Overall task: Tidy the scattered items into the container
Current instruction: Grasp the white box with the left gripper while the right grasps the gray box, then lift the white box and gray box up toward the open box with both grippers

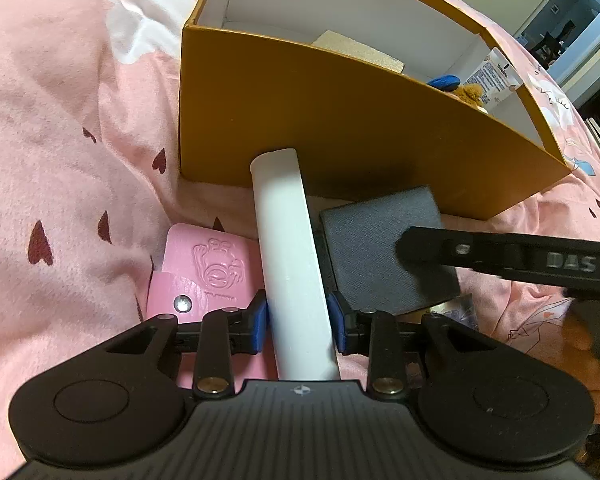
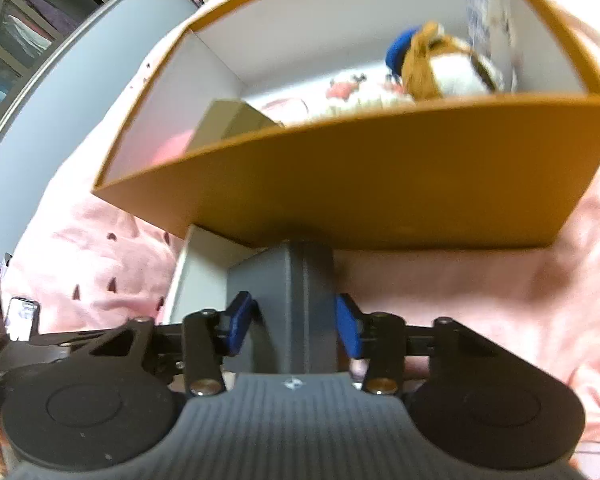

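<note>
Our left gripper clenches the white tube between its blue pads; our right gripper has its pads closed against the dark grey box; beside the tube, at nine o'clock, a pink embossed case lies on the pink heart-print bedding; farther, at twelve o'clock, we see the orange container, holding a plush toy at its far end and a tan box at ten o'clock.
</note>
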A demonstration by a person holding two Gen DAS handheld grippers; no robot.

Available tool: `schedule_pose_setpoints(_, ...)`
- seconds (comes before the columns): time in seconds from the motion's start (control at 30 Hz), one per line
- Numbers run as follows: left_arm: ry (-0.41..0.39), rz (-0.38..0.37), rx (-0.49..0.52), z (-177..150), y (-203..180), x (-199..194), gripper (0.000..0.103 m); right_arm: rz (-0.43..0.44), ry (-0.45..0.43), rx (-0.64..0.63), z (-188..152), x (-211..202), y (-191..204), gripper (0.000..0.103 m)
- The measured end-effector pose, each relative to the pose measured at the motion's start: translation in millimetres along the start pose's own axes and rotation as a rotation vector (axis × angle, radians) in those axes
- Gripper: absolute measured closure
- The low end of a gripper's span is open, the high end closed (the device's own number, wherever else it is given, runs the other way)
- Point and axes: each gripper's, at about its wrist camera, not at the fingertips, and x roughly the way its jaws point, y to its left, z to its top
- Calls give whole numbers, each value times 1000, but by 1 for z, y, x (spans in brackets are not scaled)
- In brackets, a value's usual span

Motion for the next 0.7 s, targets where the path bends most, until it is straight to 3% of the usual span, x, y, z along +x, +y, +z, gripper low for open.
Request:
schedule_pose_setpoints(0.13, -1, -5, -6, 0, 1, -2, 67, 55, -10, 12, 1, -18, 3, 65)
schedule_pose_setpoints(0.23, -2, -1, -3, 0, -1, -2, 67, 197, 49, 82, 0, -16, 3, 75)
schedule_pose_setpoints(0.33, -4, 0, -1, 0, -1, -3, 67, 146, 53, 27, -3, -4, 18, 71)
schedule_pose_setpoints(0.43, -3, -3, -5, 0, 0, -2, 67, 154, 58, 20, -1, 5, 25, 70)
schedule_pose_setpoints(0.5, -5, 2, 6, 0, -2, -2, 67, 131, 53, 0, 0, 10, 17, 63)
schedule_pose_setpoints(0.7, -17, 30, 73, -3, -13, -2, 67, 110, 49, -23, -2, 4, 16, 60)
